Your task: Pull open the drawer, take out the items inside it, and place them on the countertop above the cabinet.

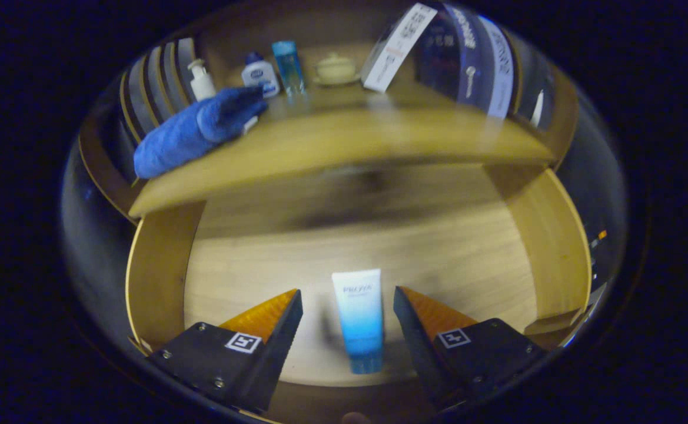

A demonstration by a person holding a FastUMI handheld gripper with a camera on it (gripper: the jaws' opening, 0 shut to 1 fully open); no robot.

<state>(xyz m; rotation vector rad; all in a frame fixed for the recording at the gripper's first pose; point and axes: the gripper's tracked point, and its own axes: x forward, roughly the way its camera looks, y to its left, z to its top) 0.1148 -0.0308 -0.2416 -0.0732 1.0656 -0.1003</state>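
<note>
The drawer (161, 265) stands pulled open under the bench (344, 144), its pale wood floor lit and its 2 side walls curving up on either side. On that floor lies a tube (359, 318), white at the far end and fading through light blue to a deeper blue cap at the near end, with small blue lettering near the white end. It lies lengthwise along the gripper's line, flat on the drawer floor.

The gripper (348, 300) is spread wide, its 2 fingers on either side of the tube with a gap on each side; neither finger touches it.

Beyond, on the bench, a rolled blue cloth (196, 129) lies toward the left end. Behind it stand a small white pump bottle (201, 79), a squat white bottle with a blue cap (260, 75), a slim clear-blue bottle (289, 66) and a cream lidded pot (335, 69) on a saucer. To the right leans a white and dark blue box (438, 50).
</note>
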